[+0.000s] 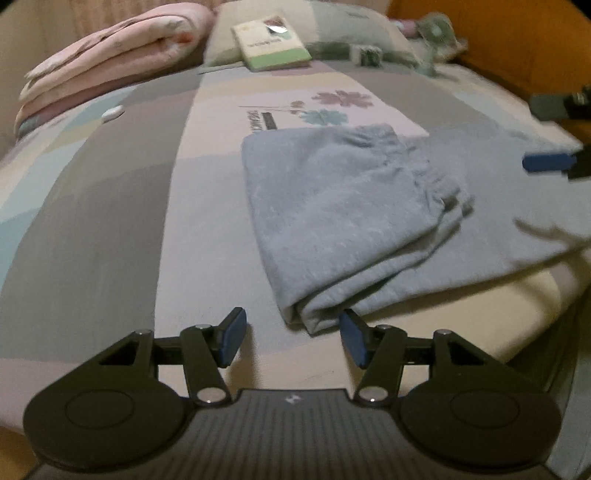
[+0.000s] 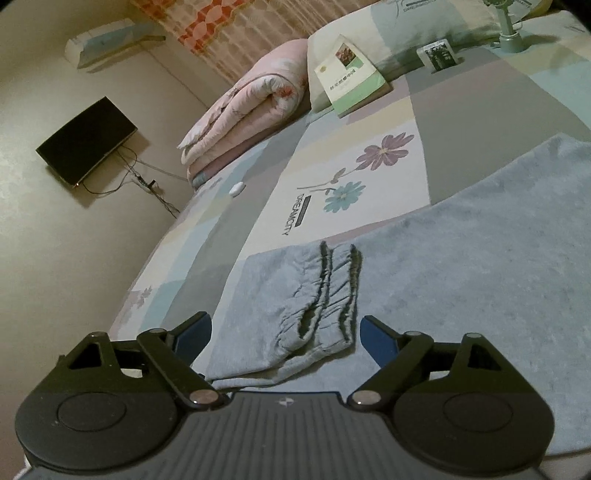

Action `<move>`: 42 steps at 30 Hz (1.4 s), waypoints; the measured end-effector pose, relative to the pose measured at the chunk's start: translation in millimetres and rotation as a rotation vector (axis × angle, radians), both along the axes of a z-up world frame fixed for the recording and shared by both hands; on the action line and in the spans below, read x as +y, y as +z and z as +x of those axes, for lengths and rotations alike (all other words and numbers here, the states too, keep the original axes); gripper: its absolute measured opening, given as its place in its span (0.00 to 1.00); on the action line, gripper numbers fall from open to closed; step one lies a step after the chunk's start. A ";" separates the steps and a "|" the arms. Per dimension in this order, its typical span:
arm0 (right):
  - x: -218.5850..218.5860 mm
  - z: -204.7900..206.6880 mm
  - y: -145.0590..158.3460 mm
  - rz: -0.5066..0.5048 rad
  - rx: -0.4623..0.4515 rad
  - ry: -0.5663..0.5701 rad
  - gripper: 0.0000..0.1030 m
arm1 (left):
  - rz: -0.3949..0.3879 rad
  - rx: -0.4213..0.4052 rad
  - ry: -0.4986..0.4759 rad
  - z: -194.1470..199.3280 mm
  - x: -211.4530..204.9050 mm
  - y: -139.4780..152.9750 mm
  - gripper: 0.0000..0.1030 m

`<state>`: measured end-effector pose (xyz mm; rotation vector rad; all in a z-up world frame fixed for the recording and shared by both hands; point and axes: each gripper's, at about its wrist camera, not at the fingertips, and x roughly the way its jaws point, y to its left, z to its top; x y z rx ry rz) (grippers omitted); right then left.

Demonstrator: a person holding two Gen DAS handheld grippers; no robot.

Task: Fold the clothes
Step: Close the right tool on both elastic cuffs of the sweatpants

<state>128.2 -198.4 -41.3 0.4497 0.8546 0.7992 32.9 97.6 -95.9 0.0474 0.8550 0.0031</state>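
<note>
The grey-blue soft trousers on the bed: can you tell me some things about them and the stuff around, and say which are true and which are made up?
1. The grey-blue soft trousers lie folded over on the patchwork bedsheet. True.
2. The left gripper is squeezing the trousers. False: its jaws stand apart, with only the folded corner near one blue pad.
3. A green and white book leans on the pillow. True.
4. The rolled pink floral quilt lies on top of the trousers. False: it sits far off, beside the pillow.
5. The right gripper is shut. False: its jaws are wide, with the gathered waistband between them, unpressed.
</note>
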 end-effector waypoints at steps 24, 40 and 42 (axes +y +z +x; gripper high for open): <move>61.4 41.5 -14.3 0.064 0.116 0.102 0.73 | 0.185 -0.208 -0.029 -11.0 11.3 -11.4 0.71; 63.8 54.7 -58.1 0.095 0.276 0.005 0.55 | 0.122 -0.225 -0.029 -18.3 21.5 -18.2 0.74; 58.7 50.0 -58.4 0.143 0.260 0.005 0.55 | 0.115 -0.227 -0.029 -18.2 22.2 -18.8 0.74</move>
